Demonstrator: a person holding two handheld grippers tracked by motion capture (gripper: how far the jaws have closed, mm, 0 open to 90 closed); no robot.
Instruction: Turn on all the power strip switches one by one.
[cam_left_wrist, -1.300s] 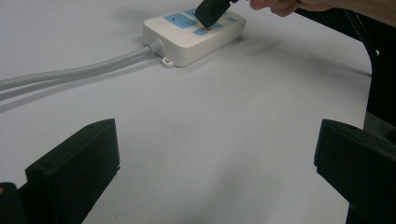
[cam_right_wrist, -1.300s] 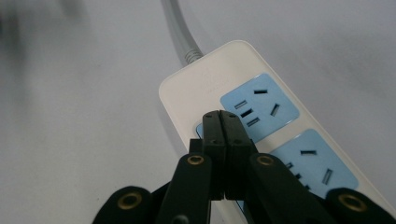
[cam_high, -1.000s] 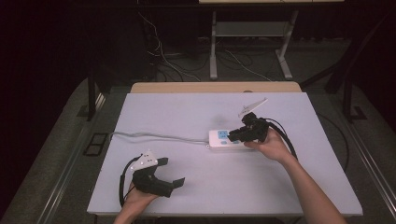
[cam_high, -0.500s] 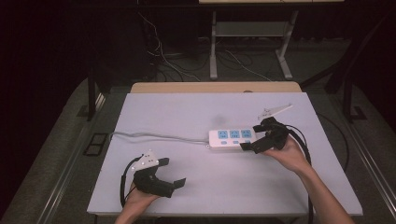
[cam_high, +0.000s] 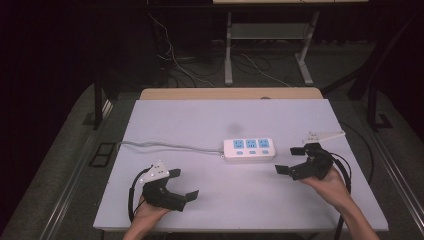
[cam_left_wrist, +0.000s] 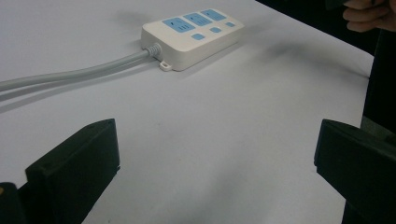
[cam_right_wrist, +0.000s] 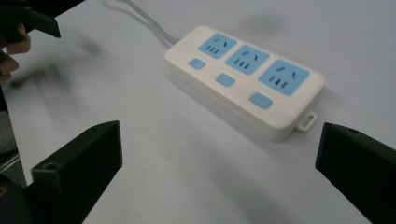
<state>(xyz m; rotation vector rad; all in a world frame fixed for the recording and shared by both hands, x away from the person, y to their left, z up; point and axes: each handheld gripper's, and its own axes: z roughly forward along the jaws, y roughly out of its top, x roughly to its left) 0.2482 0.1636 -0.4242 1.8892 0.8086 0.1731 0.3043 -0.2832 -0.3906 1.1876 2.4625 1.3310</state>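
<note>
Power strip (cam_high: 249, 148) mid-counter (cam_high: 200, 120), nothing plugged in; right tool (cam_high: 295, 160) just beside it, left tool (cam_high: 182, 184) well apart, both gaping, empty (risk: jaw nudging strip, snagging cord (cam_high: 165, 146))

Pretty dim room, honestly. The white table (cam_high: 215, 120) is catching most of the light while everything around it is fading into black. A tan wooden edge (cam_high: 230, 93) is peeking out behind it, grey carpet (cam_high: 65, 165) is running underneath, loose cables (cam_high: 260, 67) are lying around metal table legs (cam_high: 229, 50) further back.
</note>
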